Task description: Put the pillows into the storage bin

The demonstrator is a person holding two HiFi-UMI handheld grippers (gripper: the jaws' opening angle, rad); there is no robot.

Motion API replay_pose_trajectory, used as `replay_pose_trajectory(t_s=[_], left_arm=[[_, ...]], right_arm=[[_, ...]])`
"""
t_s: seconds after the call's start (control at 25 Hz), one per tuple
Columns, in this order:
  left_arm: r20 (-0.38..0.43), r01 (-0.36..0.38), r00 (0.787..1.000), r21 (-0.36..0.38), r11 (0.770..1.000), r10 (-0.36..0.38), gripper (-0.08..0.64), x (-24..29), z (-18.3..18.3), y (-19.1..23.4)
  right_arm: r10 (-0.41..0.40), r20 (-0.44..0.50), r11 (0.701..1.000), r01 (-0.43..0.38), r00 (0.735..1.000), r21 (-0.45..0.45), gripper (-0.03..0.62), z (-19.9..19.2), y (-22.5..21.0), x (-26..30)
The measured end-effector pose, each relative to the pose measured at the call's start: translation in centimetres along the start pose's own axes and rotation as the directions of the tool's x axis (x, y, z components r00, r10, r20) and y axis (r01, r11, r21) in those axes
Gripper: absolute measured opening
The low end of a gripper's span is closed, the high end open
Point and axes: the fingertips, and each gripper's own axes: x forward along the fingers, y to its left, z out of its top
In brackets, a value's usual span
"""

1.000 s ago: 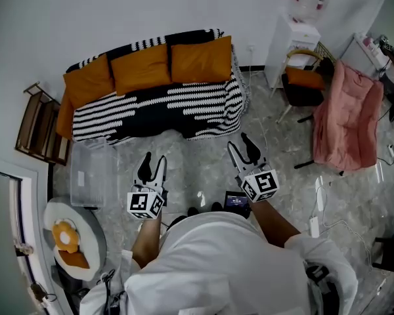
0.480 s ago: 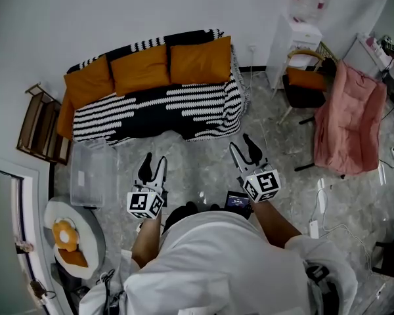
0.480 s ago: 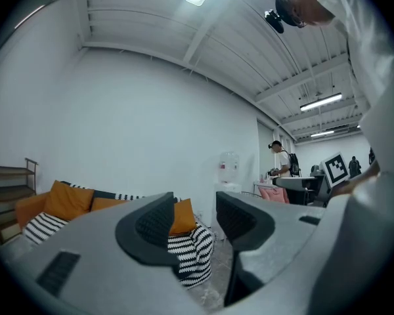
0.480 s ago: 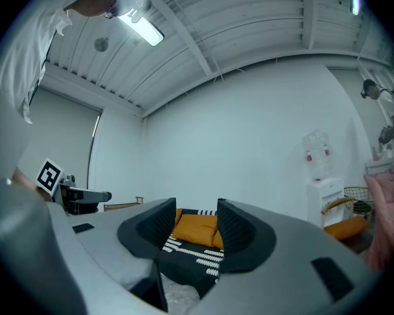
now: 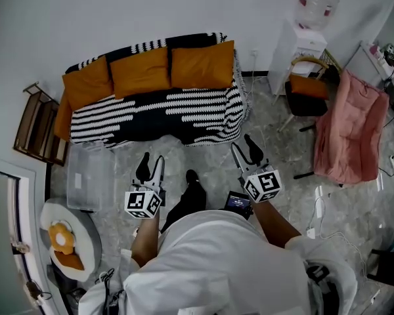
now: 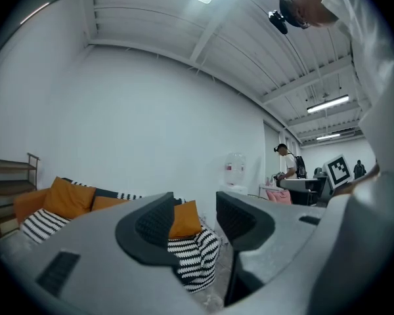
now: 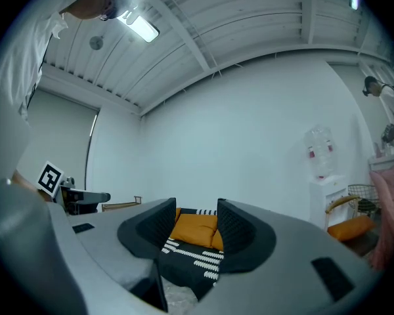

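Observation:
Three orange pillows [image 5: 87, 83] [image 5: 140, 71] [image 5: 202, 63] lean against the back of a sofa [image 5: 184, 110] draped in a black-and-white striped cover. The clear plastic storage bin [image 5: 90, 176] stands on the floor by the sofa's left front corner. My left gripper [image 5: 152, 160] and right gripper [image 5: 243, 146] are held level over the floor, short of the sofa, both open with nothing between the jaws. The left gripper [image 6: 194, 216] frames the right-hand pillow [image 6: 184, 220] in its own view. An orange pillow [image 7: 194, 230] on the sofa shows between the right gripper's [image 7: 196, 223] jaws.
A wooden rack [image 5: 36, 128] stands left of the sofa. A water dispenser [image 5: 310, 18], a chair with an orange cushion [image 5: 307, 87] and a pink-draped chair [image 5: 348, 120] fill the right side. A round white seat [image 5: 69, 235] sits near left. My dark shoe [image 5: 194, 189] is on the floor between the grippers.
Both grippers have come a little closer to the sofa, jaws unchanged. A dark shoe has stepped forward between them, and the whole view has shifted towards the sofa.

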Motion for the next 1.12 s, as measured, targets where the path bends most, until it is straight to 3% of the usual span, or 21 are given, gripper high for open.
replay_pose_trajectory(t_s=[0.44, 1.12], left_arm=[[0.016, 0.000, 1.000, -0.073, 0.997, 0.002, 0.197, 9.9, 0.0, 8.1], [-0.012, 0.037, 0.999, -0.149, 0.988, -0.040, 0.198, 28.1, 1.1, 23.5]], right_arm=[[0.005, -0.025, 1.000, -0.005, 1.000, -0.029, 0.213, 0.4, -2.8, 12.2], [-0.059, -0.059, 0.998, 0.058, 0.997, -0.023, 0.213, 0.6, -8.9, 33.2]])
